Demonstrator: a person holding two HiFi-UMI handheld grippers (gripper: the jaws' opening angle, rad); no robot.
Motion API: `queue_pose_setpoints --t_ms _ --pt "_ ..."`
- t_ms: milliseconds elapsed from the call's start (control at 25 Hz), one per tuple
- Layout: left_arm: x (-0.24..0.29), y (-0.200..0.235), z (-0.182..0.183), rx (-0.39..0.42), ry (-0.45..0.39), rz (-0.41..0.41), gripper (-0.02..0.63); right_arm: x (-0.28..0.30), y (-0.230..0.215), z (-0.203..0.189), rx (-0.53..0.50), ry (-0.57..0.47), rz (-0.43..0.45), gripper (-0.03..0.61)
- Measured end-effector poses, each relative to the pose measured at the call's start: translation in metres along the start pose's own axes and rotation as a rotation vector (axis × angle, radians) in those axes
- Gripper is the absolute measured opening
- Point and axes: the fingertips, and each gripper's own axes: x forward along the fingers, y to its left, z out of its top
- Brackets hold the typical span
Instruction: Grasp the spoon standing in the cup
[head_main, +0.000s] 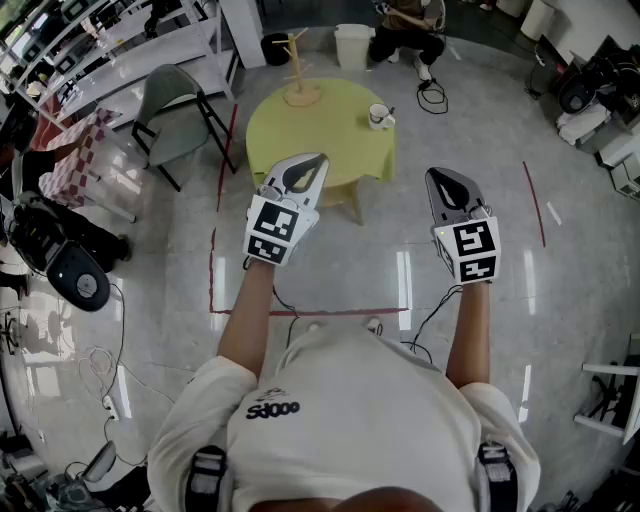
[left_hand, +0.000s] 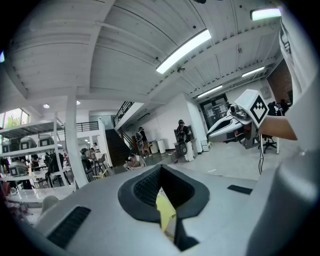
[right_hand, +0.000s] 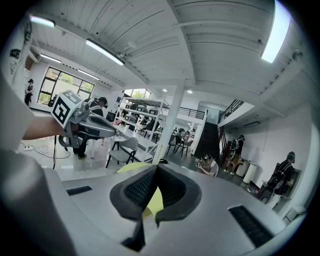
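Head view: shows the left gripper (head_main: 318, 160) and the right gripper (head_main: 437, 175) held out side by side ahead of the torso, apart from each other, marker cubes toward the camera, touching nothing. Places the white cup (head_main: 378, 117) well beyond both sets of tips, ahead and between the two grippers, somewhat nearer the right one, on the right part of a round yellow-green table (head_main: 320, 135). Shows the spoon (head_main: 391, 110) only as a short dark stroke at the cup rim, too small for detail. Puts a wooden mug tree (head_main: 297, 75) on the same table, ahead of the left gripper, and a grey folding chair (head_main: 175, 120) off to that gripper's left. Left gripper view: shows the dark ribbed pads closed tip to tip with nothing gripped, and leaves only a sliver of yellow table visible through the slot behind the tips. Catches the right gripper (left_hand: 210, 135) off to the right, clear of the left one. Right gripper view: shows the same closed, empty state, tips meeting, yellow table again behind the slot. Catches the left gripper (right_hand: 114, 132) off to the left. Gives no sight of cup or spoon in either gripper view.
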Motion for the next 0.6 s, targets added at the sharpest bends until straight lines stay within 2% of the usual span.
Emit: queue_pose_setpoints --t_ms 360,600 --pt "0.025 -0.021 0.002 0.0 0.019 -0.002 0.026 -0.003 -0.025 -0.015 0.003 -0.007 0.008 0.023" --pt "0.048 -0.048 0.001 -0.015 0.04 -0.037 0.026 -0.005 -0.05 -0.035 -0.007 0.004 0.009 0.023"
